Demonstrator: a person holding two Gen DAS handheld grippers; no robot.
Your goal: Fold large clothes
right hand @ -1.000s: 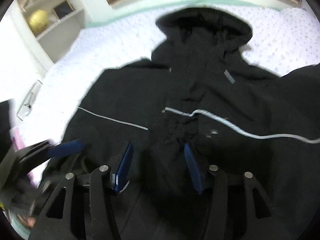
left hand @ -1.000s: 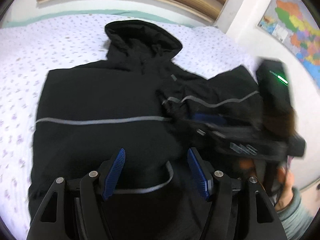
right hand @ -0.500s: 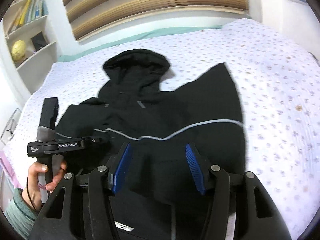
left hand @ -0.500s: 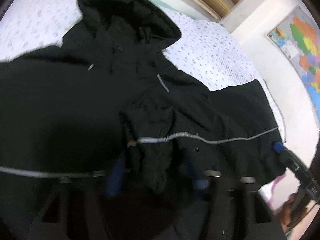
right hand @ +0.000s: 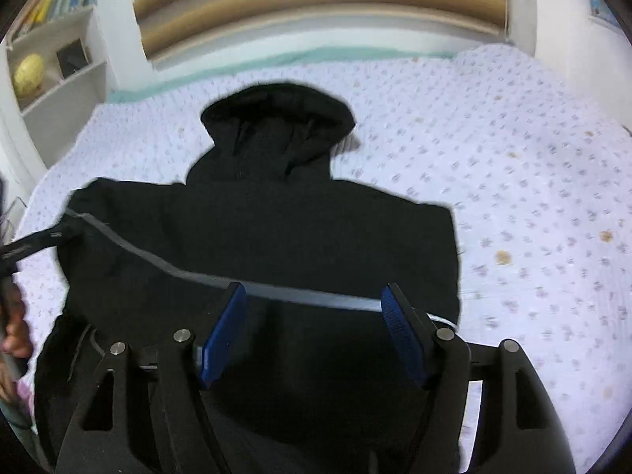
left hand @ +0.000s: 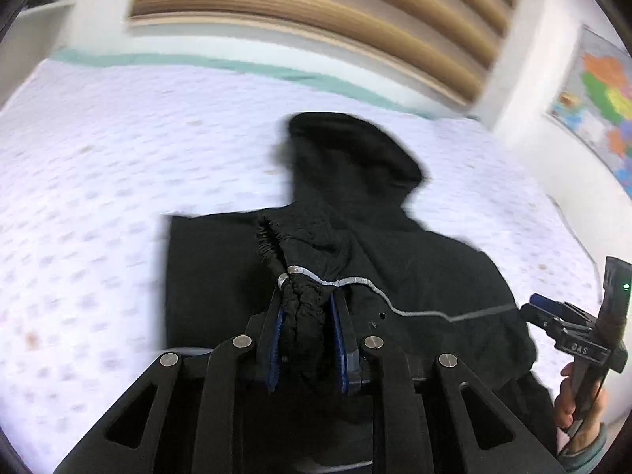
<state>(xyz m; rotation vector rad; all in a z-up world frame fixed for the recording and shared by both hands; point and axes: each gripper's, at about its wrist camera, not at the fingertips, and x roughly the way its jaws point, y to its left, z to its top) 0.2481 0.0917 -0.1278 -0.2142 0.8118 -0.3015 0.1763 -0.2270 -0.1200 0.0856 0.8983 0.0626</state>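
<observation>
Left wrist view
Left gripper: clamped on a bunched black cuff, which is pinched between the blue pads.
Jacket: black, spread on the bed; the hood is seen at the far end, the body in the middle and to the right.
Stripe: a thin grey line is seen running from the held cuff to the right across the cloth.
Right gripper: seen at the right edge, held by a hand; only one blue tip is visible from here.
Background: a slatted blind is seen beyond the bed, a map on the right wall.

Right wrist view
Right gripper: jaws are apart and opening; nothing is pinched between the pads, and the jacket lies under them.
Jacket: lies flat on the bed, hood far, body near.
Stripe: a grey band is seen crossing the cloth from left to right, passing just behind the pads.
Left gripper: only a dark blurred part is seen at the left edge, touching the left edge of the jacket.
Shelf: far left, with a yellow ball on it.
</observation>
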